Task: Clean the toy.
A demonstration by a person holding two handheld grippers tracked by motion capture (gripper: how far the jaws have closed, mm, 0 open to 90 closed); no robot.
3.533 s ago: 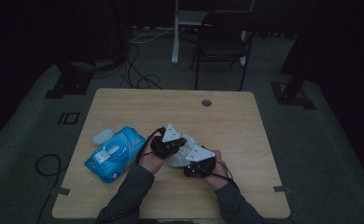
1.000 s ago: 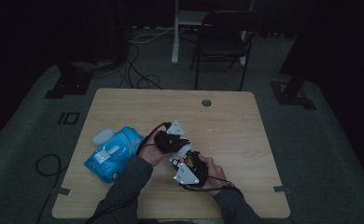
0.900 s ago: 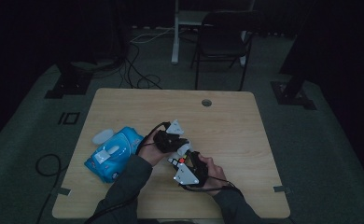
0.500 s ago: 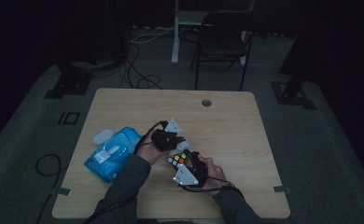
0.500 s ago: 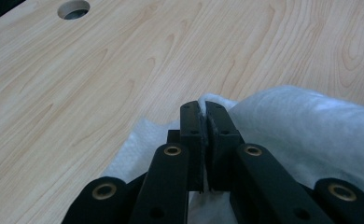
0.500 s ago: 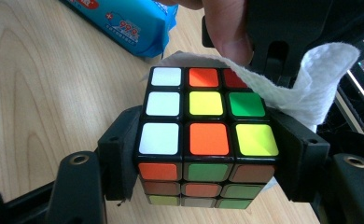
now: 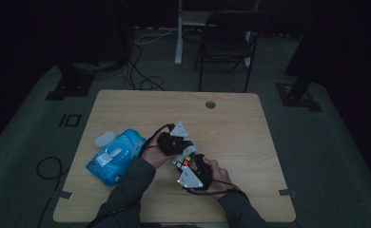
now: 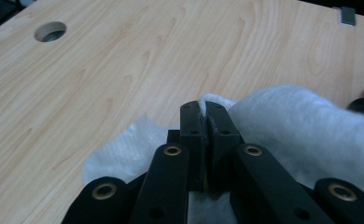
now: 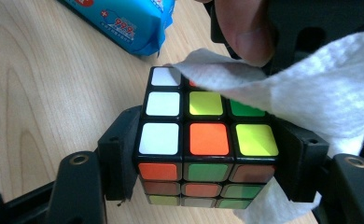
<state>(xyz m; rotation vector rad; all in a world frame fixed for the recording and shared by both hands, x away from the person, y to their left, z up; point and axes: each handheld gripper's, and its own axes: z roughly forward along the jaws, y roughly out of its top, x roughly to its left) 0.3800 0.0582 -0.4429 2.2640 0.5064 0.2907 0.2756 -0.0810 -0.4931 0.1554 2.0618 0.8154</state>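
A scrambled puzzle cube sits clamped between the two jaws of my right gripper, with white, orange, yellow and green tiles facing the camera. In the high view the cube is near the table's front middle, with the right gripper around it. My left gripper is shut on a white wipe. The wipe drapes over the cube's far upper corner. In the high view the left gripper sits just behind and left of the cube.
A blue pack of wet wipes lies on the wooden table left of the hands, with a white lid beside it. A round cable hole is near the far edge. A chair stands behind the table.
The white wipe that covered the cube a second ago has drawn back toward the left gripper, and the cube's coloured top face shows. Both hands have stayed in place.
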